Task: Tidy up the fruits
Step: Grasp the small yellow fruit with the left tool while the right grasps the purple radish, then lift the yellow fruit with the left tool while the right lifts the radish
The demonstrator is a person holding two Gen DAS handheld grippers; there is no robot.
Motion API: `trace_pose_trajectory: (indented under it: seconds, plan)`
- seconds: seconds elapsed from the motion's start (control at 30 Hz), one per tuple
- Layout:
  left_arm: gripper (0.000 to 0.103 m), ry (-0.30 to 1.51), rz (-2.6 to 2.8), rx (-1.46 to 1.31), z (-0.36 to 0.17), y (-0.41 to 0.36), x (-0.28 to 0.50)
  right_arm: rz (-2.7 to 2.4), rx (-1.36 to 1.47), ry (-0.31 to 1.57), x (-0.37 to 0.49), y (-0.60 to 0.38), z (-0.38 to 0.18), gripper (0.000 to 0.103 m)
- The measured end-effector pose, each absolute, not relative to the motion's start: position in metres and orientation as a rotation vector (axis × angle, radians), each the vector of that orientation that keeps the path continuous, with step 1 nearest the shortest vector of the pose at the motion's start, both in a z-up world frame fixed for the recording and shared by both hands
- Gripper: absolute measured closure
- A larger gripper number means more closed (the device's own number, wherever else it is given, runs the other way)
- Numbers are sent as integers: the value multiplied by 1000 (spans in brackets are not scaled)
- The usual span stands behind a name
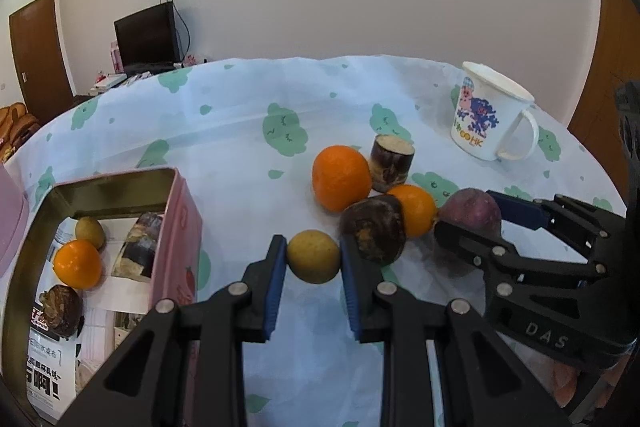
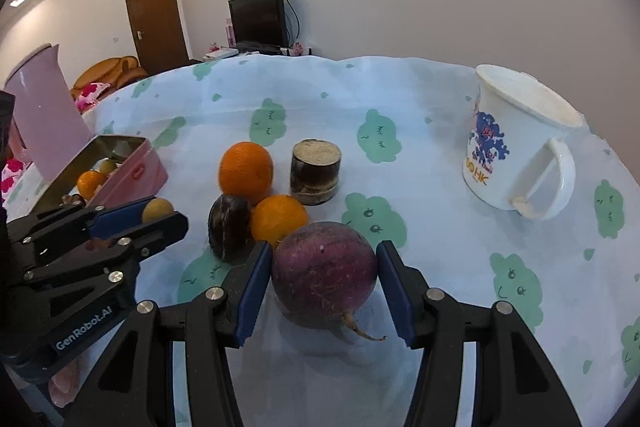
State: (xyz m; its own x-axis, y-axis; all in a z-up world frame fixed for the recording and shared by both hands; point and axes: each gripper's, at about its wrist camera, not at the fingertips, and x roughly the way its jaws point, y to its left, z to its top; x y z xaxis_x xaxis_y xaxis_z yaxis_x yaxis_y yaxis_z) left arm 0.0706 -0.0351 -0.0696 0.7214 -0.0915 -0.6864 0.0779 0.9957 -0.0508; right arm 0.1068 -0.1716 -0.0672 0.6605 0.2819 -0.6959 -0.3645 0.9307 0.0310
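1. The desk (image 1: 248,115) has a pale cloth with green cloud shapes.
2. The pink tin box (image 1: 182,211) sits open on the desk, and holds a small orange, a little yellow fruit and brown pieces.
3. The white mug (image 1: 486,113) stands far from the tin box, on the other side of the fruit pile.
4. The right hand-held gripper (image 2: 324,277) has its blue pads tight on both sides of the purple round fruit (image 2: 324,273), far from the tin box.
5. The big orange (image 1: 341,177) is in the pile, between tin box and mug.
6. The left hand-held gripper (image 1: 313,261) squeezes the small yellow fruit (image 1: 313,255), just beside the tin box.
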Motion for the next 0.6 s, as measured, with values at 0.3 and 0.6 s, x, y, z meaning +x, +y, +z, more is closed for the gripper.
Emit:
trace_pose_trajectory:
  seconds: [0.3, 0.6]
  plan:
    - [75, 727, -92, -10, -66, -36, 67, 393, -120, 673, 90, -169, -57, 48]
    - [75, 692, -88, 2, -62, -37, 62, 405, -113, 611, 81, -170, -50, 48]
